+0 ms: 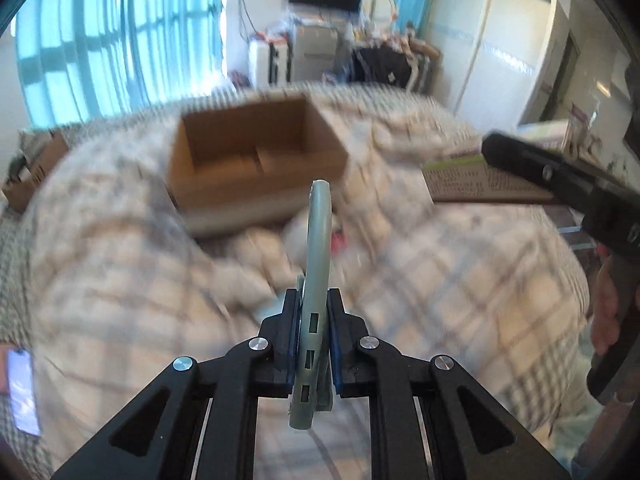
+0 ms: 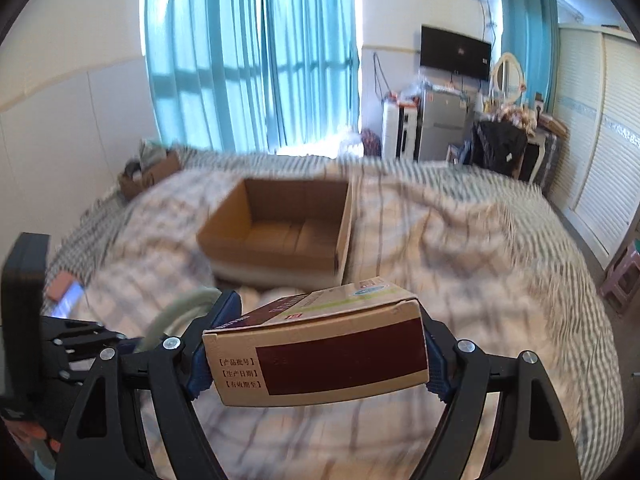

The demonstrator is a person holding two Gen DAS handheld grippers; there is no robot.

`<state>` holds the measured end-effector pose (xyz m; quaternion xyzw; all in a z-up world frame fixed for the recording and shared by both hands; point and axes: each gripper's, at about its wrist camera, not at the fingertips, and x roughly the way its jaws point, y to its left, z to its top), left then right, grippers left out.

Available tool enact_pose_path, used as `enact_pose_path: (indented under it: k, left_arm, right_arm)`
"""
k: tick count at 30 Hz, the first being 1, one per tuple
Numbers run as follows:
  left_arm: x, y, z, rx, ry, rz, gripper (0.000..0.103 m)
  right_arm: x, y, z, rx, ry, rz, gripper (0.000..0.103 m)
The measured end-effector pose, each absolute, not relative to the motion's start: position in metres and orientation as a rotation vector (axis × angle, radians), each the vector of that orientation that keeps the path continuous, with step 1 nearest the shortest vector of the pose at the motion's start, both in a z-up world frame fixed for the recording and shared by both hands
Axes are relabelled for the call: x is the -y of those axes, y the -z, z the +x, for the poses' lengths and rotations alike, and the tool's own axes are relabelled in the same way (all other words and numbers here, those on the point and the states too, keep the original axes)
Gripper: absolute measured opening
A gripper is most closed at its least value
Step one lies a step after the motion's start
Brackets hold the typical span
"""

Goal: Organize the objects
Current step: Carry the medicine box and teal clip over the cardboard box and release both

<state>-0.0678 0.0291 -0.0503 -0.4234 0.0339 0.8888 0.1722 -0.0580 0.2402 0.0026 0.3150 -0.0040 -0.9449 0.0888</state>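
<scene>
Looking along the left tool (image 1: 313, 320), one grey-green ring-shaped object (image 1: 318, 240), perhaps a mirror frame, stands edge-on, clamped between its fingers above the plaid bed (image 1: 460, 260). One open cardboard box (image 1: 256, 160) sits ahead. From the right wrist, the right tool (image 2: 316, 356) is clamped on one small carton (image 2: 320, 344), held level before that same box (image 2: 280, 228).

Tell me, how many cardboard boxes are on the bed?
2 brown ones lie on it: an open empty box mid-bed and a second box at the far left edge. The printed carton is held above it; blur may hide others.
</scene>
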Motion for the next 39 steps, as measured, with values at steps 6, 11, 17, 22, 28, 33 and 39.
enact_pose_path:
  k: [6,11,17,22,28,33,39]
  left_arm:
    - [-0.029,-0.019,-0.126,-0.118,-2.648,-1.051,0.013]
    - [-0.024,-0.045,-0.188,-0.062,-2.687,-1.025,0.013]
    - [-0.016,-0.015,-0.254,0.007,-2.642,-1.126,0.013]
    - [-0.012,0.031,-0.292,0.011,-2.618,-1.226,0.013]
    - [-0.006,0.083,-0.313,0.037,-2.61,-1.347,0.013]
    - [-0.006,0.103,-0.31,0.087,-2.6,-1.378,0.015]
    - [-0.006,0.083,-0.291,0.069,-2.672,-1.333,0.068]
  right_arm:
    - [-0.236,-0.049,-0.109,0.026,2.793,0.848,0.08]
    - [-0.219,-0.075,-0.165,-0.006,2.78,0.81,0.08]
    - [-0.201,-0.064,-0.24,-0.017,2.739,0.863,0.08]
    - [-0.196,-0.022,-0.295,0.017,2.688,0.963,0.08]
    - [-0.189,0.04,-0.32,0.006,2.656,1.028,0.08]
    - [-0.196,0.062,-0.325,0.039,2.637,1.047,0.082]
    - [-0.217,0.031,-0.302,0.074,2.691,0.963,0.093]
